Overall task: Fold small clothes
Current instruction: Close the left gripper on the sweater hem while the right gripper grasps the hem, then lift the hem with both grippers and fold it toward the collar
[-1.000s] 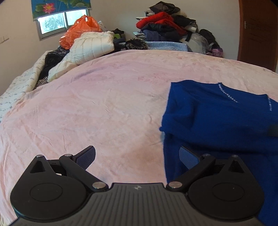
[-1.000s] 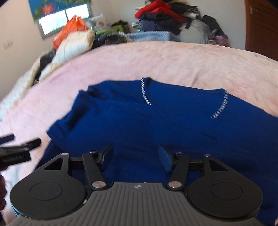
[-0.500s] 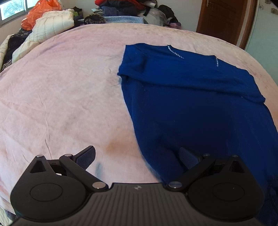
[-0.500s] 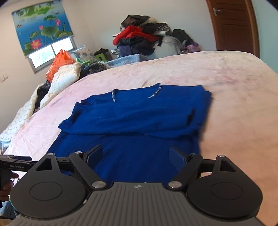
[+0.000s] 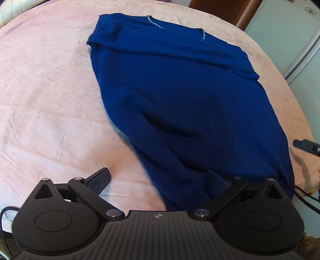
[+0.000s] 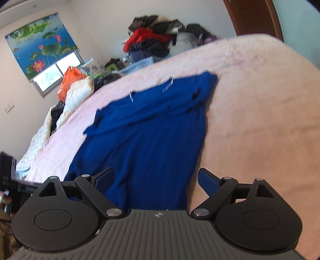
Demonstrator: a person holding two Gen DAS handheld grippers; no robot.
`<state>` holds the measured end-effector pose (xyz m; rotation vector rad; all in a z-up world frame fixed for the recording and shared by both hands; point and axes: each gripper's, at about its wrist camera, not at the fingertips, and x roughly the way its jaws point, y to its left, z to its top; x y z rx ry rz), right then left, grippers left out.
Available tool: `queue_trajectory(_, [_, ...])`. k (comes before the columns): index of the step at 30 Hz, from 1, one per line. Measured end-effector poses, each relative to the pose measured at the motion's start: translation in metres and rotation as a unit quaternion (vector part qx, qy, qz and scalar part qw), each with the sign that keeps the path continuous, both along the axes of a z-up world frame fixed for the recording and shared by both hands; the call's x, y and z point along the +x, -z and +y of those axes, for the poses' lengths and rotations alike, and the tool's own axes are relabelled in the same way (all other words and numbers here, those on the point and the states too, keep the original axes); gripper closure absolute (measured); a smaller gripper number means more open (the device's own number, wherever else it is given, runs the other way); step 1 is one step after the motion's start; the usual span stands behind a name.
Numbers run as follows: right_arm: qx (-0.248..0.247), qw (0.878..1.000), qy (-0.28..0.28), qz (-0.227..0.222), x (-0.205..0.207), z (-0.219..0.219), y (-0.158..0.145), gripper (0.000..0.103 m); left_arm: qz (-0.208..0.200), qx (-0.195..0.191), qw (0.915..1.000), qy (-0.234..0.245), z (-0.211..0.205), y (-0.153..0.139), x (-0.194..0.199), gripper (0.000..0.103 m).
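Note:
A dark blue top point(image 5: 180, 96) with a sparkly neckline lies flat on the pink bedspread point(image 5: 44, 96), sleeves folded in across the chest, hem toward me. My left gripper point(image 5: 158, 180) is open and empty above the hem's left corner. My right gripper point(image 6: 156, 178) is open and empty above the hem's right side; the top also shows there point(image 6: 152, 128). The right gripper's tip shows at the left wrist view's right edge point(image 5: 306, 146).
Piles of clothes point(image 6: 156, 42) lie at the bed's far end, with a white quilt point(image 6: 78, 94) and an orange bag point(image 6: 70, 80) at the far left. A wooden door point(image 6: 254, 18) stands at the back right. A window point(image 6: 58, 70) is on the left wall.
Both grippers have pulled back toward the hem of the top, so more of the garment is in view. The left view swung right and down. Both stay open.

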<state>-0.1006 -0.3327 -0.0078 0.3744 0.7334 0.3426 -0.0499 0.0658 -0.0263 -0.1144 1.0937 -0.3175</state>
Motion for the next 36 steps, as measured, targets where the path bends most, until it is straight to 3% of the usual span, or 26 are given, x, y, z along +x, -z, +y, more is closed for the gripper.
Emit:
queue_trajectory(7, [0.028,0.997,-0.035,0.065,-0.031,-0.006,0.025,0.019,0.002,-0.025,0.9990,0.036,-0.001,0.000,-0.007,0.000])
queue_trajectory(13, [0.029,0.991,-0.112,0.073,-0.046,0.007,0.026,0.021,0.004,-0.053,0.9941,0.094,-0.006,0.000,-0.015,0.001])
queue_trajectory(20, [0.096,0.980,-0.163,0.068,-0.039,0.034,0.034,0.022,-0.004,-0.063,0.9915,0.113,-0.017,0.002,-0.017,0.003])
queue_trajectory(22, [0.112,0.977,-0.169,0.067,-0.033,0.041,0.038,0.022,-0.011,-0.057,0.9909,0.122,-0.023,0.000,-0.017,0.012])
queue_trajectory(26, [0.127,0.973,-0.181,0.071,-0.022,0.059,0.041,0.034,-0.021,-0.036,0.9916,0.123,-0.024,-0.002,-0.020,0.048])
queue_trajectory(28, [0.125,0.973,-0.180,0.076,-0.016,0.067,0.041,0.053,-0.019,-0.034,0.9927,0.114,-0.020,-0.003,-0.020,0.060])
queue_trajectory(30, [0.124,0.974,-0.173,0.083,-0.015,0.069,0.043,0.063,-0.015,-0.035,0.9934,0.108,-0.015,-0.002,-0.020,0.080])
queue_trajectory(33, [0.114,0.977,-0.155,0.089,-0.017,0.065,0.045,0.083,-0.005,-0.053,0.9943,0.093,-0.008,-0.002,-0.017,0.089])
queue_trajectory(36, [0.117,0.979,-0.145,0.088,-0.019,0.063,0.044,0.084,-0.015,-0.057,0.9940,0.092,-0.004,-0.008,-0.020,0.091])
